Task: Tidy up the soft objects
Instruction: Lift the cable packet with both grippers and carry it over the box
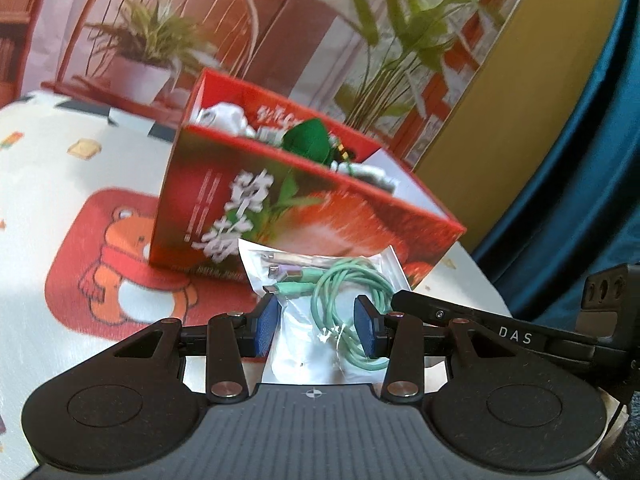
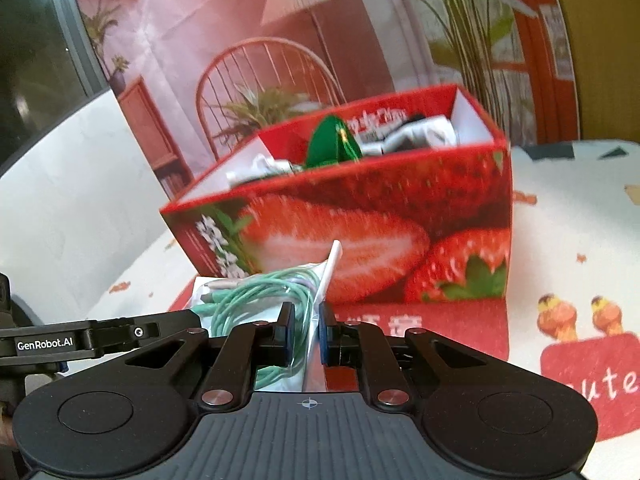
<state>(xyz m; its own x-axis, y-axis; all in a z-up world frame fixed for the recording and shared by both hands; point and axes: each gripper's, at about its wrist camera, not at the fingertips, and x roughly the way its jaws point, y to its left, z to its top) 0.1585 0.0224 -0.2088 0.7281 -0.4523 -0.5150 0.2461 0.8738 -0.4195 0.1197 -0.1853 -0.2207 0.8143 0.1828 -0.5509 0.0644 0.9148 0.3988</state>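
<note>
Clear bag [image 1: 320, 300] of coiled green cable before the strawberry box [image 1: 280, 200].

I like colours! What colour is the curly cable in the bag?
Mint green cable, with purple near the plugs; the left wrist view shows it best.

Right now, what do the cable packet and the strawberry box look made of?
Cable packet: thin clear plastic film, glossy and crinkled, the green cable showing through. Strawberry box: likely printed cardboard, with straight stiff walls, white inside and a slight sheen.

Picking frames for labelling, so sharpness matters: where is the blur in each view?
Left wrist view: strawberry box and backdrop smeared, bagged green cable fairly crisp. Right wrist view: box print streaked, cable softer, straight edges bowed by the fisheye.
</note>
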